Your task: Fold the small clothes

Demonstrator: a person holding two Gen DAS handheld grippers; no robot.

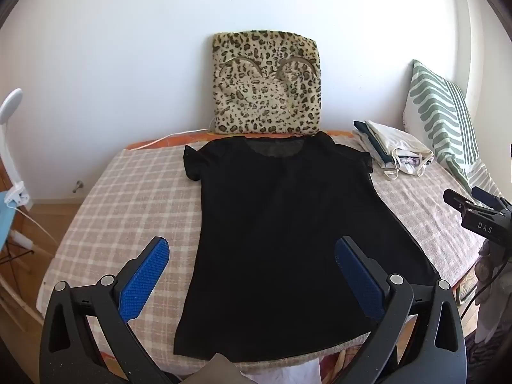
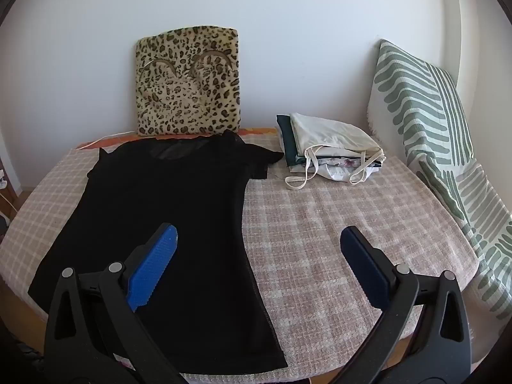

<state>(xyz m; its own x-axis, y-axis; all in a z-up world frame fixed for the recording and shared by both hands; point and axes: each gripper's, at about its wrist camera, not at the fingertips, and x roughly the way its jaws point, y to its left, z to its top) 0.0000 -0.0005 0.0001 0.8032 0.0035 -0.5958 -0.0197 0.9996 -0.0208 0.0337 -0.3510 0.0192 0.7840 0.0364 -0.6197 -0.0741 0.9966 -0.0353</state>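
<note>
- One black T-shirt (image 1: 281, 233) lay spread flat, unfolded, on the checked bedcover (image 1: 128, 192), its neckline toward the wall and its hem at the near edge.
- One left gripper (image 1: 252, 256) hovered over the shirt's lower half, its two blue-padded fingers (image 1: 145, 278) spread wide and grasping nothing; one pad was over bare cover, the other over black fabric.
- One right gripper (image 2: 259, 249) hung above the shirt's right edge, its two fingers (image 2: 153, 268) likewise released and empty.
- One stack of folded clothes (image 2: 329, 144), white and dark green pieces with loose straps trailing, sat beside the shirt's right sleeve, just apart from it.
- Two cushions stood against the wall: one leopard-print cushion (image 1: 267, 84) behind the neckline, one green-and-white striped cushion (image 2: 425, 112) at the right.
- One white clip lamp (image 1: 11, 147) stood off the bed's left side.
</note>
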